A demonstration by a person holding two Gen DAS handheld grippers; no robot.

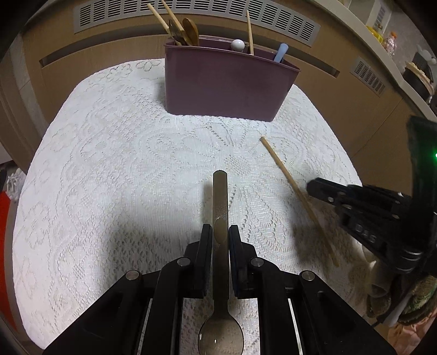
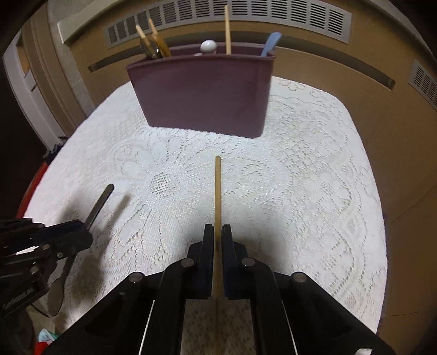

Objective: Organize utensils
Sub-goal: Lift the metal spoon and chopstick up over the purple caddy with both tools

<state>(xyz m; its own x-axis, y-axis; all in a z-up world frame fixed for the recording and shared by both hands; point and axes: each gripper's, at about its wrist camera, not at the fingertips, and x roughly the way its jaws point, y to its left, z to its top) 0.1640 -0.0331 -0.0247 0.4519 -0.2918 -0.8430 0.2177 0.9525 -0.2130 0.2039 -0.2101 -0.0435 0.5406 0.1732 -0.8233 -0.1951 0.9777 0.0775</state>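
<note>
My left gripper [image 1: 220, 232] is shut on a metal spoon [image 1: 220, 196], handle pointing forward, bowl back under the gripper. My right gripper [image 2: 217, 232] is shut on a wooden chopstick [image 2: 218, 188] that points at the holder. A purple utensil holder [image 1: 226, 84] stands at the far side of the table and also shows in the right wrist view [image 2: 202, 95]. It holds wooden chopsticks, wooden spoons, a white-knobbed piece and a light blue handle. The right gripper [image 1: 314, 188] with the chopstick [image 1: 289, 183] shows in the left view; the left gripper [image 2: 82, 232] with the spoon [image 2: 101, 202] shows in the right view.
A white lace tablecloth [image 1: 109, 163] covers the small table. A brown wall with vent grilles [image 1: 191, 11] runs behind the holder. A shelf with assorted items [image 1: 387, 41] is at the upper right.
</note>
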